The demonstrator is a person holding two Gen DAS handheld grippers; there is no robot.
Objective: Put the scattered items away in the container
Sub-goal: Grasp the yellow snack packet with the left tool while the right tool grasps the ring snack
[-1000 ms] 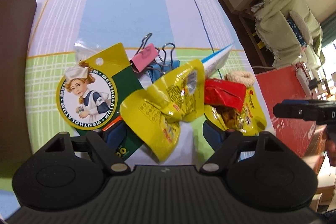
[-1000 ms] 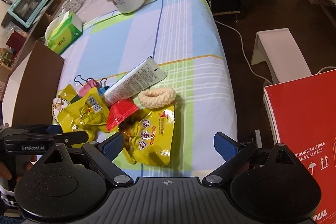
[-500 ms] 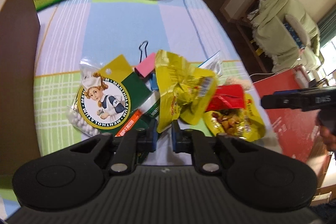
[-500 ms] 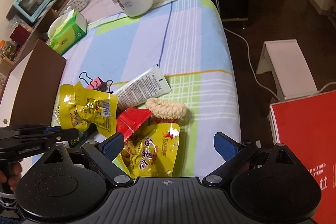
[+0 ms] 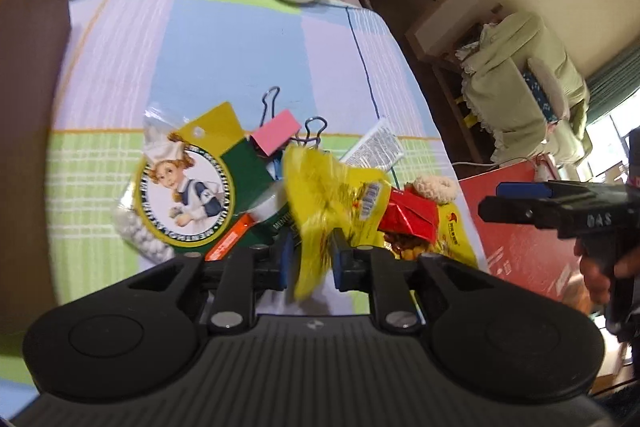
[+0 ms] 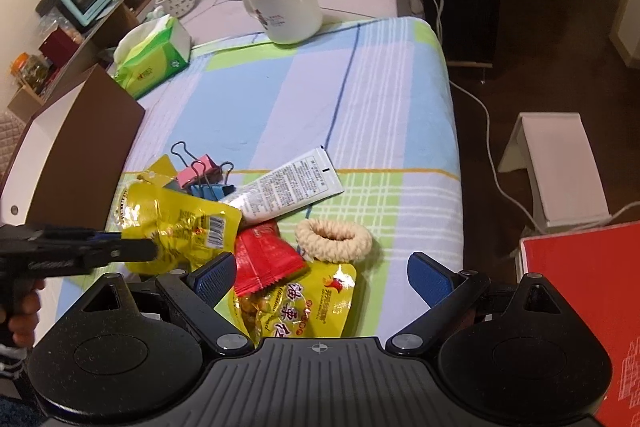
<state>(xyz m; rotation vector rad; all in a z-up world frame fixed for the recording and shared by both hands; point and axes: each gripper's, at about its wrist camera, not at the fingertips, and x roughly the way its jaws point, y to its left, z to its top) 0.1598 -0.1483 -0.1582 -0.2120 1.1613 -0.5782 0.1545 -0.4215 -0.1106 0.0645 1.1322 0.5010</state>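
Observation:
My left gripper (image 5: pixel 310 255) is shut on a crumpled yellow snack packet (image 5: pixel 332 195), held just above the pile; the right wrist view shows that packet (image 6: pixel 180 227) at the left gripper's tip. Under it lie a Mentholatum card pack (image 5: pixel 184 187), a pink binder clip (image 5: pixel 276 137), a blue binder clip (image 6: pixel 210 190), a white tube (image 6: pixel 292 187), a red sachet (image 6: pixel 264 259), a yellow nut bag (image 6: pixel 300 311) and a beige braided ring (image 6: pixel 334 241). My right gripper (image 6: pixel 320 275) hangs open over the nut bag. The brown box (image 6: pixel 80 147) stands at the left.
A white mug (image 6: pixel 286 11) and a green tissue pack (image 6: pixel 154 59) sit at the far end of the checked cloth (image 6: pixel 380 87). The table drops off on the right, where a red carton (image 6: pixel 580 307) and a white stool (image 6: pixel 556 163) stand on the floor.
The left gripper shut on the yellow packet and raised it off the pile. The right gripper stayed open and drifted slightly nearer the items.

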